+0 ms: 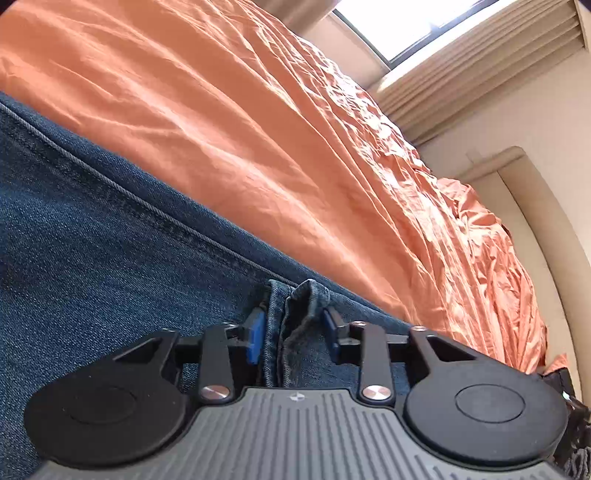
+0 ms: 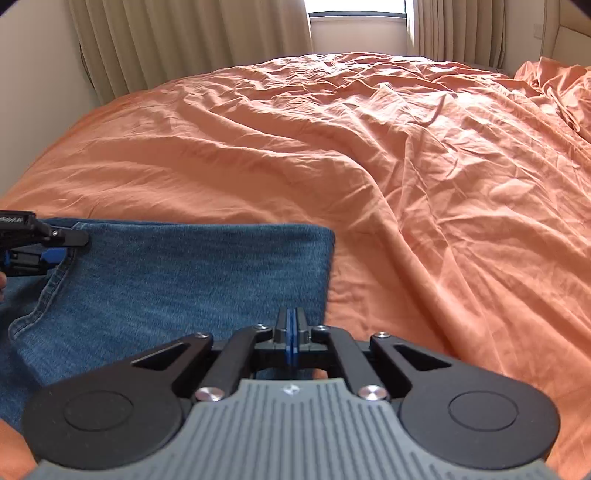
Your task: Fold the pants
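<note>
Blue jeans [image 2: 166, 273] lie folded on the orange bed sheet [image 2: 369, 166], with a straight folded edge on the right. My right gripper [image 2: 291, 332] hovers over that right part, blue pads pressed together with nothing seen between them. My left gripper [image 1: 293, 328] sits low on the denim [image 1: 92, 240]. Its jaws stand apart around an upright fold of hem [image 1: 295, 317] that gapes loosely between the pads. In the right wrist view the left gripper [image 2: 72, 248] enters from the left edge at the jeans' far left corner.
The wrinkled orange sheet [image 1: 258, 129] covers the whole bed and bunches up at the far right [image 2: 554, 85]. Beige curtains [image 2: 184, 40] and a bright window [image 2: 354, 11] stand behind the bed. A padded headboard [image 1: 535, 206] runs along one side.
</note>
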